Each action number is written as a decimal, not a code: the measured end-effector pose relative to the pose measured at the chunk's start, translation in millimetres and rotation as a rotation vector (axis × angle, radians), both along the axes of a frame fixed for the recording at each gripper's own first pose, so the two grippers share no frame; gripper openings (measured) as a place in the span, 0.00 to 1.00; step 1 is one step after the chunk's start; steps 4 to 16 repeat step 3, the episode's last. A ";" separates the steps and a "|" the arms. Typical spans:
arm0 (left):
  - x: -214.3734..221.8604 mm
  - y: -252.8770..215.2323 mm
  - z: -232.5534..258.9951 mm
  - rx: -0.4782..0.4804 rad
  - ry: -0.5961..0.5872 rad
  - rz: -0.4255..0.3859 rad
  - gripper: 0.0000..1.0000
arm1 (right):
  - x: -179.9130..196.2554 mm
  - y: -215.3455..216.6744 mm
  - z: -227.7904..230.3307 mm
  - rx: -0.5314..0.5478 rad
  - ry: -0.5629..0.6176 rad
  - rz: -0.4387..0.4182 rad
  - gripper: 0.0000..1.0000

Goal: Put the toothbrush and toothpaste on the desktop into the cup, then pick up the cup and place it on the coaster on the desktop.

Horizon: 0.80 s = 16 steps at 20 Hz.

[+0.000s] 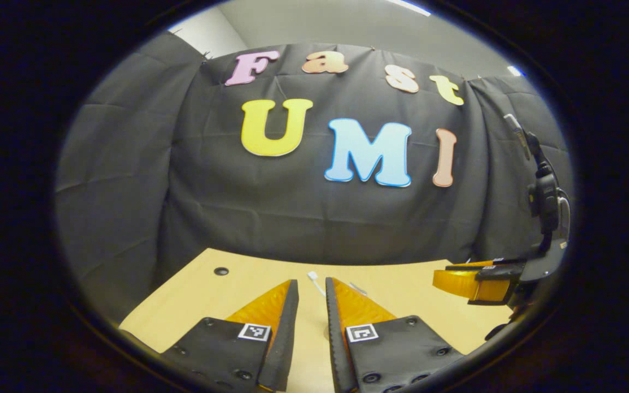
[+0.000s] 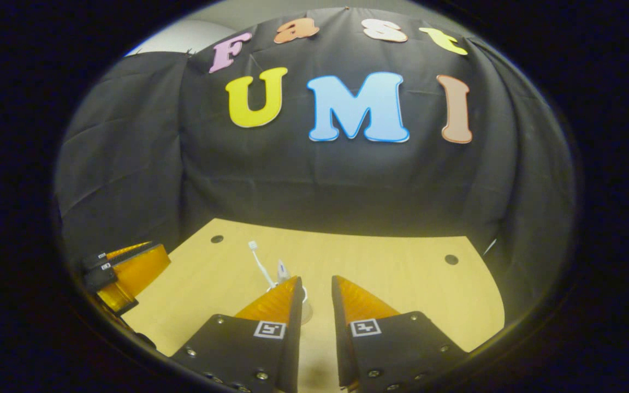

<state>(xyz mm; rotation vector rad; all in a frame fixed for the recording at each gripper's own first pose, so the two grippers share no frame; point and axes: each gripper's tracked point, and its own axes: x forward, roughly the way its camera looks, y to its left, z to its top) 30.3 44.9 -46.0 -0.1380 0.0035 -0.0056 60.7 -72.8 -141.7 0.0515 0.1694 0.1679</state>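
Step in hand, judged from layout: end of task or a reset. Toothbrush (image 2: 257, 259) stands upright in the cup (image 2: 303, 305), w/ the tip of the toothpaste (image 2: 282, 269) beside it; most of the cup is hidden behind the right gripper (image 2: 316, 292) fingers. Coaster: cannot tell, nothing visible under the cup.

Right gripper: jaws slightly apart, narrow gap, nothing between them. It sits above the desktop (image 2: 402, 284), cup just ahead of its left finger.

Left gripper (image 1: 312, 295): jaws likewise slightly apart, holding nothing. Toothbrush (image 1: 314, 279) head shows just past its tips. The right gripper (image 1: 475, 281) appears at the far right edge of the left gripper view; the left gripper appears at the lower left of the right gripper view.

Next move: confirm whether the cup rests on the coaster. If not, spread jaws wider, straddle the cup wall, close, lift level so contents stay in.

Surface: pale wood desktop, smooth, two small dark round holes near the back edge. Room: black cloth backdrop on all sides, ceiling light above.
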 end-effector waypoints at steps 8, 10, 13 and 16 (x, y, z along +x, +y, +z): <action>5.1 -31.5 25.8 0.022 -0.042 -0.025 0.27 | -12.3 -22.6 21.4 0.011 -0.075 -0.049 0.28; 5.1 -31.5 25.8 0.022 -0.042 -0.025 0.27 | -12.3 -22.6 21.4 0.011 -0.075 -0.049 0.28; 5.1 -31.5 25.8 0.022 -0.042 -0.025 0.27 | -12.3 -22.6 21.4 0.011 -0.075 -0.049 0.28; 5.1 -31.5 25.8 0.022 -0.042 -0.025 0.27 | -12.3 -22.6 21.4 0.011 -0.075 -0.049 0.28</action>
